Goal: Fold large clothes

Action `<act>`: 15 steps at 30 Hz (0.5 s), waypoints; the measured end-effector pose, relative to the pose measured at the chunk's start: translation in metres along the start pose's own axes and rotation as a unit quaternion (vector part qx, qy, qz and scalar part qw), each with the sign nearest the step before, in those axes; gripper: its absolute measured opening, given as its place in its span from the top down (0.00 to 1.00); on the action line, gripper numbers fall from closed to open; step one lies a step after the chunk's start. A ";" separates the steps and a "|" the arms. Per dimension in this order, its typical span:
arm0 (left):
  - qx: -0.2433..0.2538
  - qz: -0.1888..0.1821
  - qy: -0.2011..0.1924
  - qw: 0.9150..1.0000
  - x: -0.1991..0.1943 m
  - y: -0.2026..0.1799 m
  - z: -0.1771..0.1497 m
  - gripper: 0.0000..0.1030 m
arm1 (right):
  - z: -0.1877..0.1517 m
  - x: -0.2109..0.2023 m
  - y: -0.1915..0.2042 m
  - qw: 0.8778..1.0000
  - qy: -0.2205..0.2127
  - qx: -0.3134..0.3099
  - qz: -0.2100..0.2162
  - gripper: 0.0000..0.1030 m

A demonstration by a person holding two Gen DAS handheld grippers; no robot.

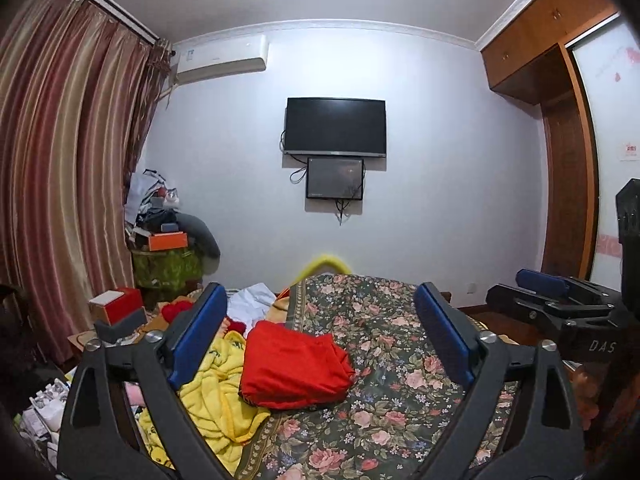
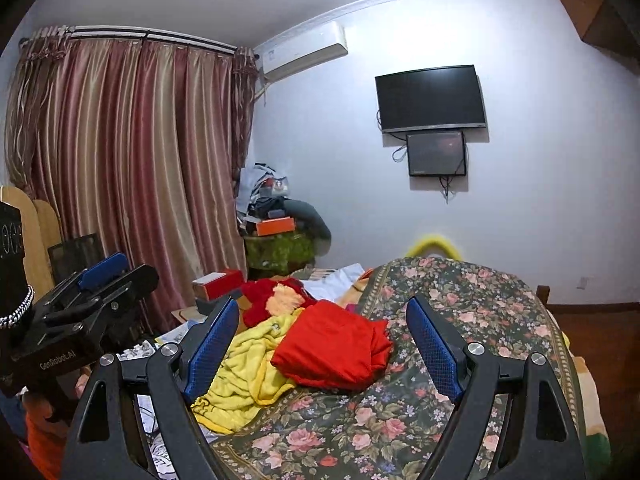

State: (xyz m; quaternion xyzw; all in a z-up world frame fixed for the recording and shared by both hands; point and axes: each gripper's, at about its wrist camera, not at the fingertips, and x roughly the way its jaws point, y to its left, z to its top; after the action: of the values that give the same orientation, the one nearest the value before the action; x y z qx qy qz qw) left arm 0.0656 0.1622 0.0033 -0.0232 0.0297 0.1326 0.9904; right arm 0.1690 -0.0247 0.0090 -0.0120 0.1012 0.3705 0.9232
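My left tongs stand released, blue pads wide apart with nothing between them — through the gap I see the red garment folded into a bundle on the flowered bedspread, its left edge over a rumpled yellow blanket, and my right tongs at the frame's right edge. From the right wrist, my right tongs are spread and empty too — the red garment lies beyond the pads on the bedspread, beside the yellow blanket.
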 end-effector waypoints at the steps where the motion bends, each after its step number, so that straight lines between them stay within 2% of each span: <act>1: 0.000 0.003 0.001 1.000 -0.001 -0.001 -0.002 0.03 | 0.000 0.000 0.000 1.000 0.001 -0.001 -0.003 0.14; 4: -0.002 0.008 0.006 1.000 0.001 0.000 -0.005 0.02 | -0.001 -0.002 0.000 1.000 -0.006 -0.004 -0.017 0.00; 15: -0.007 0.008 0.019 1.000 0.006 0.000 -0.012 0.00 | -0.003 0.000 -0.004 1.000 0.004 0.002 -0.030 0.00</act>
State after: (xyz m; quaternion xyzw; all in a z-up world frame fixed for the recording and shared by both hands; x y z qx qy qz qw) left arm 0.0711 0.1631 -0.0092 -0.0321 0.0473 0.1404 0.9884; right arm 0.1715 -0.0280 0.0054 -0.0141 0.1052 0.3427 0.9334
